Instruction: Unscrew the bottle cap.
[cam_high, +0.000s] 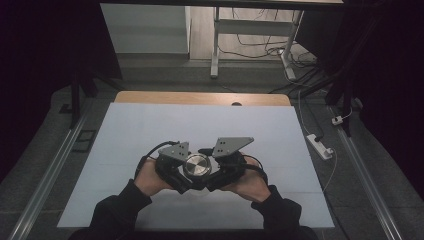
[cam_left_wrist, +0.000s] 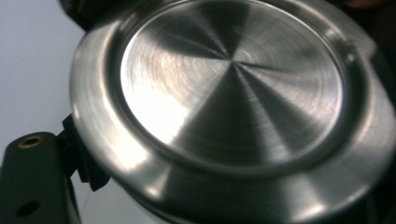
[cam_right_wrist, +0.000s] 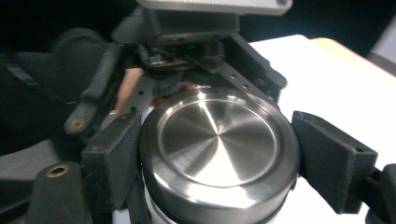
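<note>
High view shows two hands near the front of the pale blue table cover (cam_high: 150, 130), each with a black two-jaw gripper; the left gripper (cam_high: 181, 172) and the right gripper (cam_high: 216, 172) meet around one round container with a brushed steel lid (cam_high: 197, 166), which is held between them, seemingly a little above the cover.

Right gripper view explains the hold; the two black padded jaws of the right gripper (cam_right_wrist: 219, 158) stand on opposite sides of the brushed steel lid (cam_right_wrist: 218, 140) and press against its rim, so this claw is closed on the lid; I judge that it holds the lid in order to turn it or pull it, while the other gripper keeps the body from moving. A white part of the body shows just under the lid.

Left gripper view is very close to the lid (cam_left_wrist: 233, 88), which is tilted toward the camera; one black jaw (cam_left_wrist: 28, 186) shows at the lower left, but its contact with the container is hidden, so I cannot tell whether the left claw is closed.

By count: one container, one steel lid, two grippers, two hands; each gripper carries one grey three-cornered plate (cam_high: 231, 145) on its top. Beyond the cover, the wooden table edge (cam_high: 200, 98) is visible.
</note>
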